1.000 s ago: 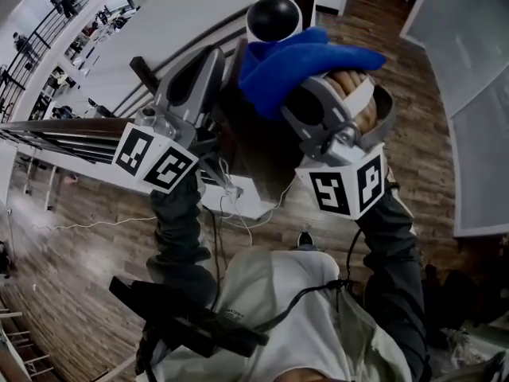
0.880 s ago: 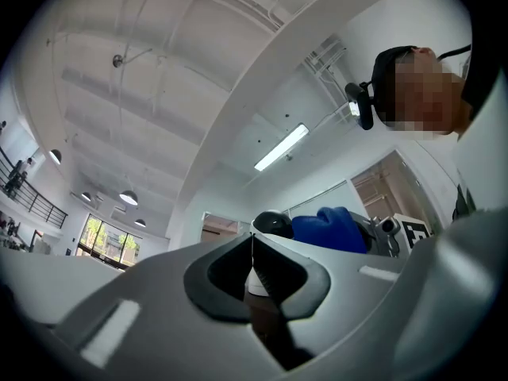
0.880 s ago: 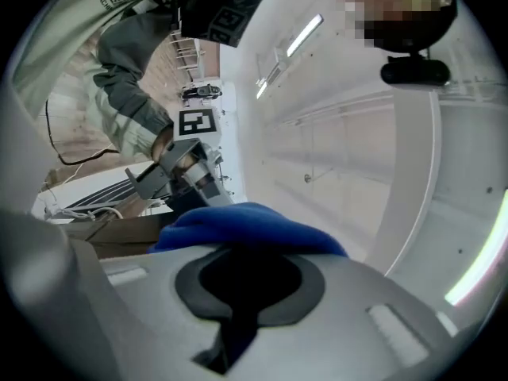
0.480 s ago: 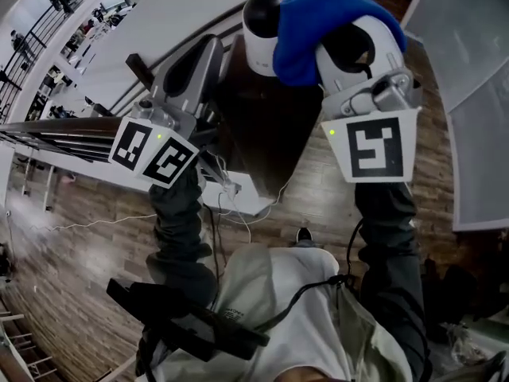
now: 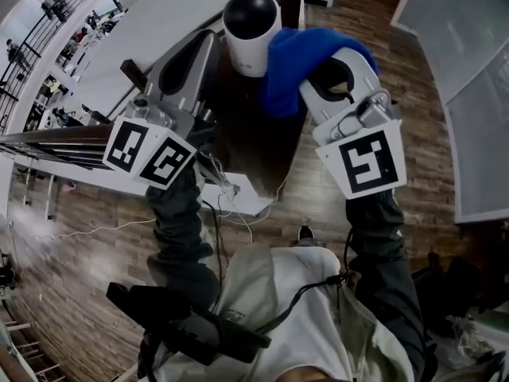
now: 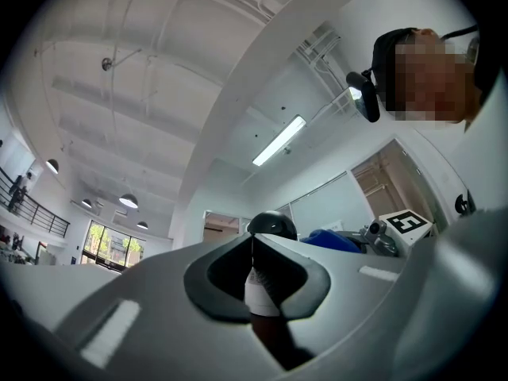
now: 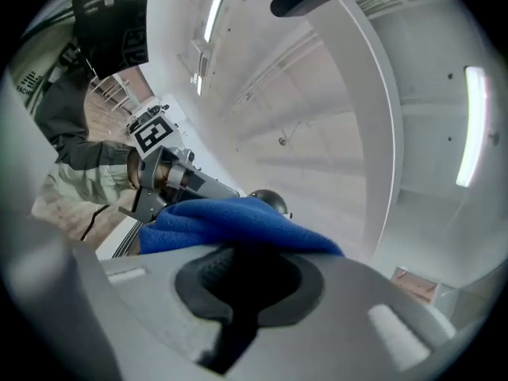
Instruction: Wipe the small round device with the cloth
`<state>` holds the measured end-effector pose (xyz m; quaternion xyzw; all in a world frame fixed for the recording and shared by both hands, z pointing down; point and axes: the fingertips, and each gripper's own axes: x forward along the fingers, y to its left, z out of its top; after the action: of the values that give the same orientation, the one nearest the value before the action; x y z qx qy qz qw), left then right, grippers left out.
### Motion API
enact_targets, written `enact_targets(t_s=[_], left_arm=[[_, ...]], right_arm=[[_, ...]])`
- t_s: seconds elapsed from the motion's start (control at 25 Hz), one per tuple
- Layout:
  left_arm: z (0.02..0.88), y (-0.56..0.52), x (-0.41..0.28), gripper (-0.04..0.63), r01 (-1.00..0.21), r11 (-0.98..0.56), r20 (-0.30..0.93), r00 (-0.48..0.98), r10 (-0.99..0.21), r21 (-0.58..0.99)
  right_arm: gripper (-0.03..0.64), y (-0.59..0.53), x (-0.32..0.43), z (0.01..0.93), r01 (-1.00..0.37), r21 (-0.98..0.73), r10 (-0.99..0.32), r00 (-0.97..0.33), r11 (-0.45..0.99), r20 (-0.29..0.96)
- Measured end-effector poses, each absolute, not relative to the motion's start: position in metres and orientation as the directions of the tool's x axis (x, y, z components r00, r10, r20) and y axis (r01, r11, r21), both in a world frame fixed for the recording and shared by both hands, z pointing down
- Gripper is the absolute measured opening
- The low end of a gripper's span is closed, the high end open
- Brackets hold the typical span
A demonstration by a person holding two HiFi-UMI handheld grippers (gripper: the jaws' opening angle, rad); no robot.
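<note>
Below the head camera, 2 sleeves (image 5: 179,221) reach up and forward. On the left side, the left gripper (image 5: 208,44) has its jaws together on nothing, tips just beside the white side of the device (image 5: 250,22). Opposite, the right gripper (image 7: 240,254) is clamped on the blue cloth (image 5: 290,62), which bunches over its tips and presses against the device's right flank. Farthest off, the device stands upright, black dome bare. Wiping looks under way: 1 side meets the cloth, while the dome and left side seem left to do.
</note>
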<state>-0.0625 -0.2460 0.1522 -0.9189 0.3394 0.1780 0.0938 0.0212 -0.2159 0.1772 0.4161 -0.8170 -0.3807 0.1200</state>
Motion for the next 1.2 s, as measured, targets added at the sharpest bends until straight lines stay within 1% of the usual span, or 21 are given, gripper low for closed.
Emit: enact_targets(t_s=[0.12,0.2,0.28,0.36,0.44,0.56,0.6,0.72,0.8,0.88,0.96,1.12,1.2], left_arm=[[0.152,-0.245,-0.062,-0.011,-0.651,-0.757,-0.388,0.711,-0.587,-0.047],[0.149,-0.244,-0.062,-0.011,-0.652,-0.757,-0.390,0.710,-0.586,-0.048],[0.146,-0.242,-0.063,-0.011,-0.655,-0.754,-0.394,0.707,-0.587,-0.051],[0.145,-0.240,-0.064,-0.011,-0.654,-0.754,-0.394,0.709,-0.586,-0.055],[0.145,-0.239,-0.064,-0.011,-0.651,-0.757,-0.393,0.711,-0.583,-0.057],[0.144,-0.236,-0.065,-0.011,-0.649,-0.758,-0.396,0.712,-0.579,-0.060],[0.143,-0.235,-0.066,-0.011,-0.648,-0.759,-0.398,0.714,-0.577,-0.062],[0.142,-0.233,-0.066,-0.011,-0.647,-0.760,-0.403,0.713,-0.574,-0.062],[0.144,-0.235,-0.064,-0.011,-0.645,-0.762,-0.401,0.713,-0.575,-0.056],[0.145,-0.237,-0.063,-0.011,-0.645,-0.763,-0.398,0.713,-0.577,-0.051],[0.145,-0.238,-0.063,-0.011,-0.645,-0.763,-0.397,0.713,-0.578,-0.049],[0.144,-0.234,-0.061,-0.011,-0.642,-0.765,-0.400,0.715,-0.573,-0.052],[0.143,-0.232,-0.060,-0.011,-0.641,-0.765,-0.399,0.717,-0.572,-0.056]], right_arm=[[0.020,-0.221,0.036,0.160,-0.647,0.660,-0.784,-0.605,0.382,-0.139],[0.020,-0.229,0.049,0.138,-0.691,0.619,-0.793,-0.584,0.374,-0.173],[0.020,-0.239,0.054,0.111,-0.717,0.597,-0.774,-0.587,0.360,-0.237],[0.020,-0.247,0.047,0.098,-0.720,0.575,-0.742,-0.614,0.387,-0.270],[0.020,-0.253,0.034,0.100,-0.702,0.574,-0.715,-0.647,0.421,-0.267],[0.020,-0.258,0.032,0.116,-0.703,0.563,-0.723,-0.645,0.434,-0.248],[0.020,-0.260,0.034,0.126,-0.698,0.556,-0.732,-0.646,0.451,-0.217],[0.020,-0.266,0.035,0.165,-0.640,0.556,-0.736,-0.673,0.530,-0.074],[0.020,-0.268,0.036,0.182,-0.608,0.550,-0.717,-0.697,0.573,-0.024],[0.020,-0.269,0.037,0.181,-0.597,0.539,-0.698,-0.716,0.595,-0.024],[0.020,-0.270,0.038,0.166,-0.596,0.547,-0.688,-0.724,0.588,-0.048],[0.020,-0.269,0.037,0.109,-0.611,0.588,-0.673,-0.725,0.529,-0.148],[0.020,-0.269,0.031,0.087,-0.596,0.627,-0.659,-0.733,0.502,-0.169]])
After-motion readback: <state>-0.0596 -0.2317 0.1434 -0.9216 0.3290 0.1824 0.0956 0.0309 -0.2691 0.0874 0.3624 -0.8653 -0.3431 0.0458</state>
